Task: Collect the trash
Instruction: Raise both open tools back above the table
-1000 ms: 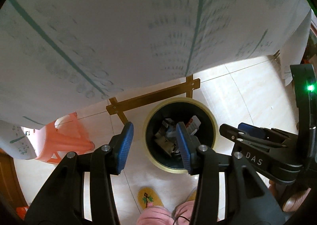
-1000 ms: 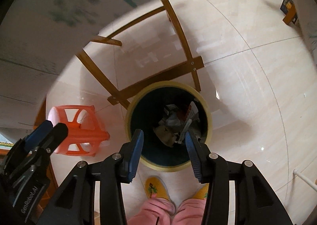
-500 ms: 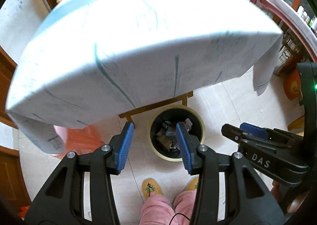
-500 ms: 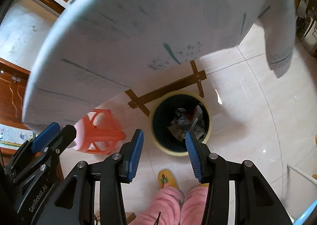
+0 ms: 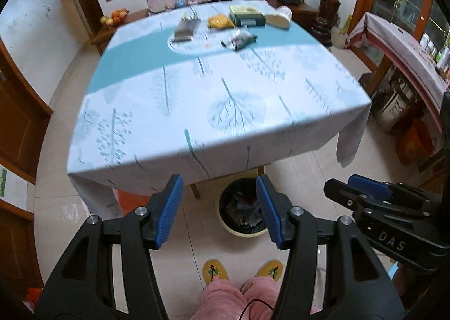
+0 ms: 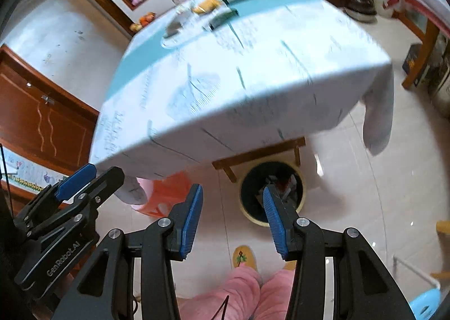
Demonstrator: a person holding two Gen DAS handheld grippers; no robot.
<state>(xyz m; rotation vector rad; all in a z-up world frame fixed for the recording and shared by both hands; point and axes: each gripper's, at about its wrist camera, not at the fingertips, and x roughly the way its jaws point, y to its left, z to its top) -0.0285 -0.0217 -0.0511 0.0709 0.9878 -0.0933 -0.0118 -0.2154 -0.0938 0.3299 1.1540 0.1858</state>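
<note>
On the floor under the table's near edge stands a dark trash bin (image 5: 242,232) (image 6: 254,218) with a yellow rim, wrappers inside. My left gripper (image 5: 218,182) (image 6: 104,172) hovers high above it; its jaws are opening and nothing is between them. To its right, my right gripper (image 6: 232,189) (image 5: 344,187) is open and also empty. Far across the tablecloth (image 5: 225,89) lie a dark wrapper (image 5: 239,40), a silver packet (image 5: 184,30), a yellow item (image 5: 220,21), a green box (image 5: 247,17) and a tipped cup (image 5: 278,17).
An orange stool (image 6: 166,193) stands under the table, left of the bin. A person's pink trousers and yellow slippers (image 5: 215,270) are just behind the bin. A wooden cabinet (image 6: 42,117) is on the left and a covered side table (image 5: 393,47) on the right.
Both grippers have risen from just over the bin to above table height, so the tabletop and its items came into view. The left jaws stand wider apart.
</note>
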